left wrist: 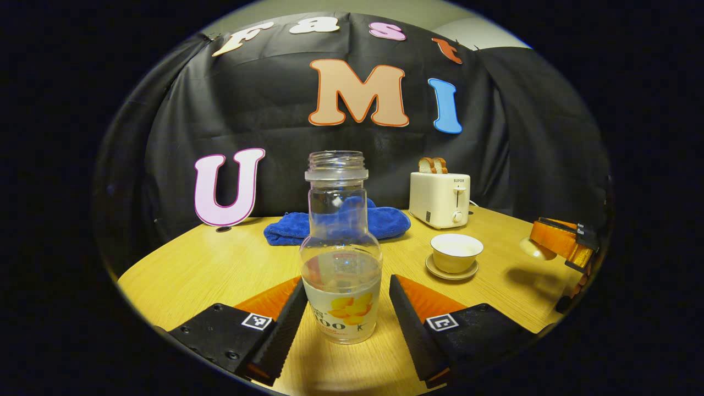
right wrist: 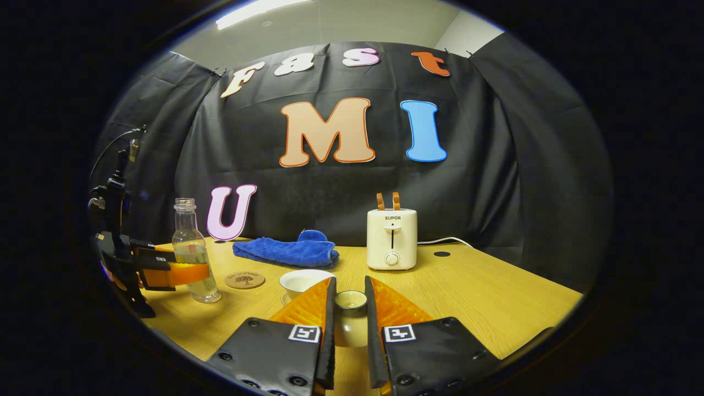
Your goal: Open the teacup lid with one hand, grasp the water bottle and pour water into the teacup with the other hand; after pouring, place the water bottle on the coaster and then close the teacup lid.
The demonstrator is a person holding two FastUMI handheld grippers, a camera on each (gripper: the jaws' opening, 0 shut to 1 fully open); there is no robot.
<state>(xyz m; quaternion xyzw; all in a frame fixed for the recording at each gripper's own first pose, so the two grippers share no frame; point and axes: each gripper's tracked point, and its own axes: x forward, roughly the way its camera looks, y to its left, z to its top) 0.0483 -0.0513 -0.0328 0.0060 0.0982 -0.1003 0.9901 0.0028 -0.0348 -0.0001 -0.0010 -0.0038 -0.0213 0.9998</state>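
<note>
A clear, uncapped water bottle with some water in it stands on the table. My left gripper is open with one finger on each side of the bottle's lower body; a small gap shows at the right finger. In the right gripper view the same bottle stands at the left with that gripper around it. My right gripper is shut on the teacup lid, held above the table. The white teacup stands uncovered on its saucer. A round brown coaster lies between bottle and cup.
A cream toaster with bread slices stands at the back of the wooden table. A folded blue towel lies behind the bottle and cup. The black cloth wall closes the back. The right gripper hovers at the right edge in the left gripper view.
</note>
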